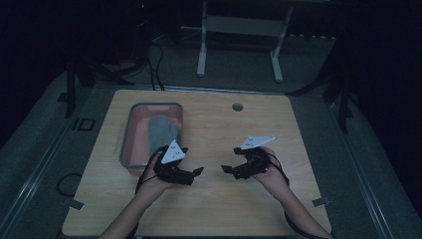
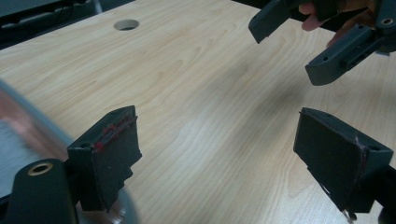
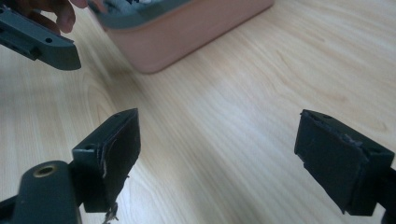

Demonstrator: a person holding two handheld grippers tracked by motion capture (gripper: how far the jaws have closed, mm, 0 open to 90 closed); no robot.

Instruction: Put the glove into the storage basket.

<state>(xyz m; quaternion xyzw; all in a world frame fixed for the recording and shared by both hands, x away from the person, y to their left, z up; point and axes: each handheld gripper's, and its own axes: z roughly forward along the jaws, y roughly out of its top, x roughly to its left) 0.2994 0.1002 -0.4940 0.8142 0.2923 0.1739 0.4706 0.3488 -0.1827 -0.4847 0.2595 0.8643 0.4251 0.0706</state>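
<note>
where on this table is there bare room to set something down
Bare wood lies right of the pink tray, past the round hole to the table edge. The near strip is free too. It is crowded where the left tongs and right tongs face.

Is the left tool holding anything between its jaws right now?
No, the left tool is open, with bare wooden table showing between its jaws.

Count: 1 table (image 1: 219,199). 1 pink tray (image 1: 130,130), holding 1 grey cloth (image 1: 161,130). 2 grippers: left (image 1: 193,173), right (image 1: 230,171). 2 fingers each, 4 total. 1 round hole (image 1: 237,107) in tabletop.
</note>
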